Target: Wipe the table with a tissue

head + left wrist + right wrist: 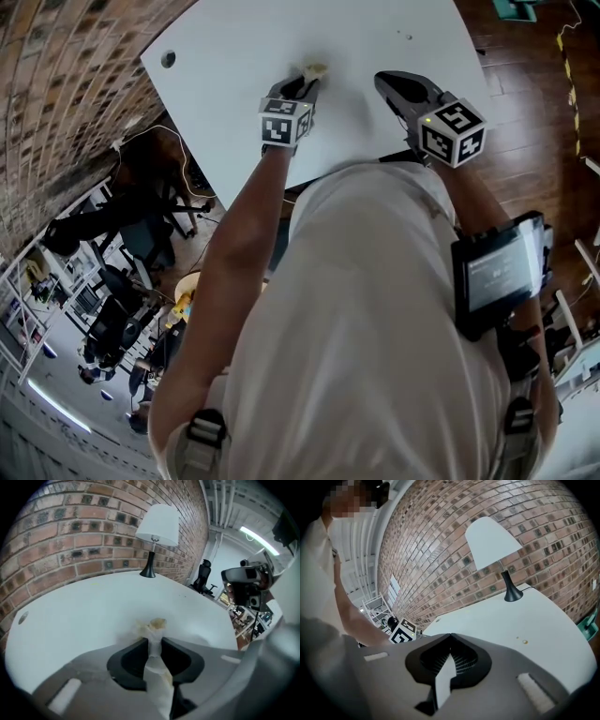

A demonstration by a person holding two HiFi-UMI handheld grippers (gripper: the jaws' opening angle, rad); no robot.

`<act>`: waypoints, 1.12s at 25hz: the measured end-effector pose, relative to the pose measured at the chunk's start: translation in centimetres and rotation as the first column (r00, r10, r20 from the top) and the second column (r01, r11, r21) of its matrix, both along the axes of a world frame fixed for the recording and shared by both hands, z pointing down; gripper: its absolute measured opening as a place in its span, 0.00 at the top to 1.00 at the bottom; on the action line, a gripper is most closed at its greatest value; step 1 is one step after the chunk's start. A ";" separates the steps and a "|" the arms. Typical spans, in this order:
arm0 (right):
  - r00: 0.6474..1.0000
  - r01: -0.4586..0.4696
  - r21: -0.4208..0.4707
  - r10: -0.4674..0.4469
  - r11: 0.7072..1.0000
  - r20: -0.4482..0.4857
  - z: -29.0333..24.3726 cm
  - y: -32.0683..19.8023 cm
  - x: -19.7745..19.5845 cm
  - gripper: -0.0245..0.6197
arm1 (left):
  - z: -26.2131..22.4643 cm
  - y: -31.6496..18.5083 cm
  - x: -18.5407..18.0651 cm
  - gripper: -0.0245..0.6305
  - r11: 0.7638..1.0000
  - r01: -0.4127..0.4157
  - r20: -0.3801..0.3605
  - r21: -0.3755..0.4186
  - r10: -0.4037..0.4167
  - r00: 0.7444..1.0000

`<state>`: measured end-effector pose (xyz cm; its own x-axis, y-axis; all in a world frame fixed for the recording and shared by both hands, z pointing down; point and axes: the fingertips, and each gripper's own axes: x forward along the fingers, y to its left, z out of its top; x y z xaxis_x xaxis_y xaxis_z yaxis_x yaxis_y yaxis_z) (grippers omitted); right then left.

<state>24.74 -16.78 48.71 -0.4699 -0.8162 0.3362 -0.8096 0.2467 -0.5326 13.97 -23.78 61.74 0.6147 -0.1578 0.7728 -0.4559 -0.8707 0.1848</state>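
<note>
A crumpled, yellow-stained tissue is pinched between the jaws of my left gripper, and its wad presses on the white table. In the head view the same tissue pokes out ahead of the left gripper on the near half of the table. My right gripper hovers over the table's right side with its jaws shut and nothing between them; it also shows in the head view as the right gripper.
A white-shaded lamp on a black stem stands at the table's far edge by the brick wall. A cable hole lies near the table's left corner. Small specks dot the table. Office chairs and clutter fill the floor beyond.
</note>
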 end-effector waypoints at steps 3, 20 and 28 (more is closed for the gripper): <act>1.000 -0.007 0.003 0.007 1.000 -0.002 -0.1 0.0 0.0 0.95 | 0.0 3.1 1.5 0.82 0.990 -0.102 -0.038 -0.097 0.099 0.994; 0.983 -0.171 -0.027 0.169 0.985 -0.074 2.0 2.1 2.1 0.95 | -1.5 4.7 4.5 0.82 0.982 -0.143 -0.185 -0.120 0.120 0.975; 0.975 -0.208 -0.036 0.204 0.978 -0.087 2.2 3.2 3.0 0.95 | -2.8 4.6 4.9 0.82 0.988 -0.130 -0.224 -0.087 0.108 0.969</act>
<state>27.70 -13.61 50.89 -0.2624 -0.8758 0.4050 -0.8823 0.0478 -0.4682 18.83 -19.21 58.97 0.7797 -0.0014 0.6262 -0.2889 -0.8880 0.3577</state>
